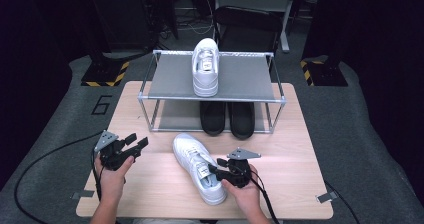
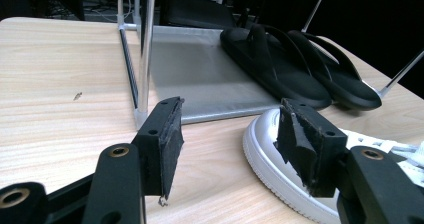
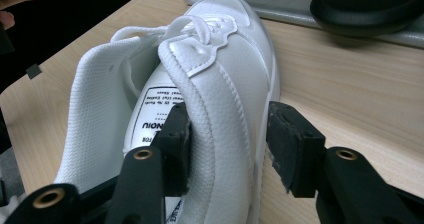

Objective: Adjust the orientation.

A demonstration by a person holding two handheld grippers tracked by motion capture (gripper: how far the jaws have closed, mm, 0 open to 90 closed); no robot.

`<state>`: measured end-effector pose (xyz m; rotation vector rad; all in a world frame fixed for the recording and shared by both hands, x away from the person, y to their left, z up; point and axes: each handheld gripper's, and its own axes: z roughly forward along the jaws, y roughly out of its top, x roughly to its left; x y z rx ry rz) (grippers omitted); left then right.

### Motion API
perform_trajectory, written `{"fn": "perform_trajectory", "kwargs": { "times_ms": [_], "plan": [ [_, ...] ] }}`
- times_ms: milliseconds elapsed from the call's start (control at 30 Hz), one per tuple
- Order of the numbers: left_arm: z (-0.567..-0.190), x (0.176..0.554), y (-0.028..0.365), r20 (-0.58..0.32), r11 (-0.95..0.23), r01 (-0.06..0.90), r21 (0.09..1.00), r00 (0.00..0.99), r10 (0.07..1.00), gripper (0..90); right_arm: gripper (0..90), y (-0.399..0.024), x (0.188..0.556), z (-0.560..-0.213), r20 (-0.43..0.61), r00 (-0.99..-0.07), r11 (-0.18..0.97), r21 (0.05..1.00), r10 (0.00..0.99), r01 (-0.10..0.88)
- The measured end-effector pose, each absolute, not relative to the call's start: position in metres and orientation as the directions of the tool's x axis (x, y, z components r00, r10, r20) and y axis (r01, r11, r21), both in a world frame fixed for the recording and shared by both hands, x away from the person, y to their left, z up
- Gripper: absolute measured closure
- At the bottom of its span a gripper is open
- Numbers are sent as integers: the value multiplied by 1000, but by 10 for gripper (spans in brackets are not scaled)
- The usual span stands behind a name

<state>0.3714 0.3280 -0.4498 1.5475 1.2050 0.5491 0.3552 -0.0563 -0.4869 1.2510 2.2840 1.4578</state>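
The white sneaker lies on the near part of the wooden table, a little right of centre, its toe pointing far-left toward the rack and its heel close to the near edge. The right gripper is at the shoe's right side near the collar, held in the person's right hand. In the right gripper view the jaws straddle the shoe's side wall: one jaw sits inside the opening against the printed label on the tongue, the other stands outside with a clear gap to the leather. So the tongs are apart, the wall between them but not pinched.

Out to the left, the left gripper hovers over the bare table in the left hand, well apart from the shoe in the high view. Its jaws are wide apart with nothing between them; in the left gripper view they frame the sneaker's toe and the rack's near corner post.

Farther back stands the metal shoe rack. A second white sneaker sits on its top shelf, toe pointing away. On the lower shelf a pair of black sandals lie side by side, just beyond the first sneaker's toe. Cables trail off the table's near-left side onto the grey floor.
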Motion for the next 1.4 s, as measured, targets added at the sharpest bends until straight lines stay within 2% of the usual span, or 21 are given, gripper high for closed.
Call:
{"fn": "perform_trajectory", "kwargs": {
  "times_ms": [167,267,400,600,767,1100,1400],
  "plan": [
    [-450,372,328,-235,58,416,908,390,890,432,547,-59,357,-492,340,-626,134,801,701,584],
    [-451,372,328,-237,58,417,907,391,890,432,585,-59,358,-493,343,-641,145,799,687,583],
    [-451,372,328,-239,65,411,909,386,891,432,588,-59,360,-493,342,-648,170,787,681,594],
    [-451,373,329,-252,74,420,904,385,888,432,594,-59,360,-494,365,-630,152,774,685,614],
    [-451,373,328,-257,74,427,901,387,886,435,639,-59,358,-493,377,-604,138,760,702,635],
    [-451,372,329,-266,78,435,897,391,881,465,746,-57,352,-493,341,-589,110,795,733,597],
    [-452,373,332,-264,78,435,897,386,884,463,781,-58,347,-494,333,-568,77,812,753,578]
  ]
}}
